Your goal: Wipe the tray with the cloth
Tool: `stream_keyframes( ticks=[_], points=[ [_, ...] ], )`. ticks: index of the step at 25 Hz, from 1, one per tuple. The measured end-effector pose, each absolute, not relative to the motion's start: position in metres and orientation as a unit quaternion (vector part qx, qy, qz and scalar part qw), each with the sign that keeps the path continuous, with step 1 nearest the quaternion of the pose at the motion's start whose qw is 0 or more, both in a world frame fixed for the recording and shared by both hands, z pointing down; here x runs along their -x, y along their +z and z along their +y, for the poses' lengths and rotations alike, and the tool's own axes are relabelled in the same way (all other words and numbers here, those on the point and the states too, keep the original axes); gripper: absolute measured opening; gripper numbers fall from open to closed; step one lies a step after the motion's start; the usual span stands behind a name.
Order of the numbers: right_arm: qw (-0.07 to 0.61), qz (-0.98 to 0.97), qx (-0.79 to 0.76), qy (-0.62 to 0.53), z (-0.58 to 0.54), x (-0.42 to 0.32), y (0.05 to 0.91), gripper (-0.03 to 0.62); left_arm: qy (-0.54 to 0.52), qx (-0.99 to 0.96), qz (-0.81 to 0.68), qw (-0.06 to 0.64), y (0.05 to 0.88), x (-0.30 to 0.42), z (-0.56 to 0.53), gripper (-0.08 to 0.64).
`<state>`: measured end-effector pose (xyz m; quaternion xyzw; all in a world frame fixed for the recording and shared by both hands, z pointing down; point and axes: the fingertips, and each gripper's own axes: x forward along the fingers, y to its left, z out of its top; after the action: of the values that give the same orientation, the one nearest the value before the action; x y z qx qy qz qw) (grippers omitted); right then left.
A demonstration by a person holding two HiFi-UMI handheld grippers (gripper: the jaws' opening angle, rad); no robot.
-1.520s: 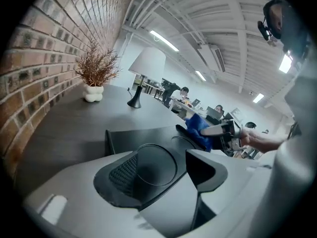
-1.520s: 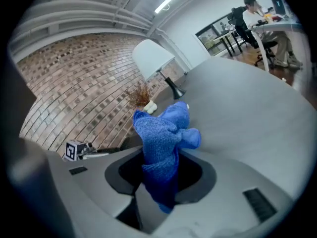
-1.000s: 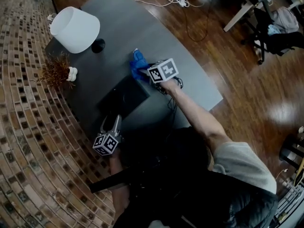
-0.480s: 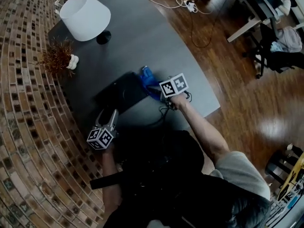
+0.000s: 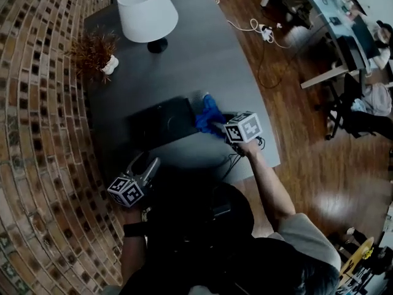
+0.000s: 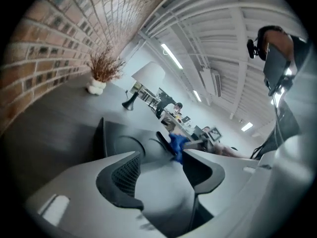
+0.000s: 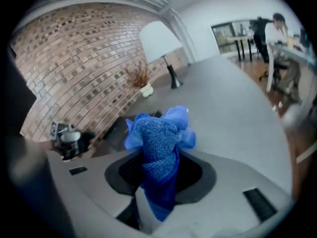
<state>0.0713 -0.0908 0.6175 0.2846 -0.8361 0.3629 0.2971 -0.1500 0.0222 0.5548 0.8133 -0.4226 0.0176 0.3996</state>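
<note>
Table [image 5: 202,54]: one tray [image 5: 159,123]; right jaws clamp one cloth [image 5: 209,117]; left jaws apart, closing, empty.

Jaws clamped on blue cloth [image 7: 159,145], grey table [image 7: 233,100], white lamp [image 7: 158,41] behind

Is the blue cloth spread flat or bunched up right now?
Bunched up: the blue cloth is a crumpled wad pinched in the right gripper, not laid flat.
</note>
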Motion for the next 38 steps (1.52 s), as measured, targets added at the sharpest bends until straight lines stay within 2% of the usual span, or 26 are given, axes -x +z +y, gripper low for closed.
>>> stream_keyframes(
  ticks=[4,6,9,11,13,15,17,23,26,31,35,38],
  points=[
    [0.261,-0.88,-0.303,0.257,-0.203,-0.019,0.572,0.146,0.047,-0.801,-0.348,0.485,0.592,0.108,0.052,0.249],
    [0.301,-0.886,-0.259,0.239,-0.226,0.023,0.581,0.146,0.035,-0.783,-0.339,0.52,0.61,0.1,0.047,0.25],
    [0.407,-0.866,-0.18,0.228,-0.218,0.056,0.625,0.146,-0.02,-0.743,-0.377,0.553,0.626,0.111,0.027,0.25],
    [0.429,-0.857,-0.154,0.241,-0.206,0.06,0.641,0.146,-0.061,-0.723,-0.404,0.557,0.624,0.122,0.012,0.25],
    [0.414,-0.855,-0.155,0.271,-0.198,0.054,0.641,0.146,-0.063,-0.72,-0.416,0.552,0.623,0.132,0.004,0.246],
    [0.402,-0.849,-0.163,0.301,-0.184,0.039,0.64,0.146,-0.043,-0.723,-0.43,0.54,0.628,0.145,-0.002,0.281],
    [0.381,-0.843,-0.171,0.34,-0.157,0.022,0.641,0.146,-0.037,-0.721,-0.444,0.531,0.632,0.162,-0.014,0.283],
    [0.24,-0.809,-0.217,0.491,-0.037,0.009,0.642,0.146,-0.004,-0.741,-0.451,0.497,0.619,0.182,-0.084,0.31],
    [0.205,-0.791,-0.247,0.52,-0.01,0.006,0.649,0.146,0.016,-0.757,-0.437,0.485,0.614,0.17,-0.101,0.314],
    [0.139,-0.795,-0.328,0.49,-0.074,-0.031,0.624,0.146,0.033,-0.787,-0.411,0.46,0.58,0.162,-0.047,0.272],
    [0.101,-0.806,-0.348,0.468,-0.162,-0.01,0.614,0.146,0.109,-0.811,-0.37,0.439,0.581,0.136,0.024,0.272],
    [0.111,-0.789,-0.352,0.49,-0.2,0.015,0.631,0.146,0.106,-0.809,-0.37,0.444,0.592,0.122,0.045,0.273]
  ],
)
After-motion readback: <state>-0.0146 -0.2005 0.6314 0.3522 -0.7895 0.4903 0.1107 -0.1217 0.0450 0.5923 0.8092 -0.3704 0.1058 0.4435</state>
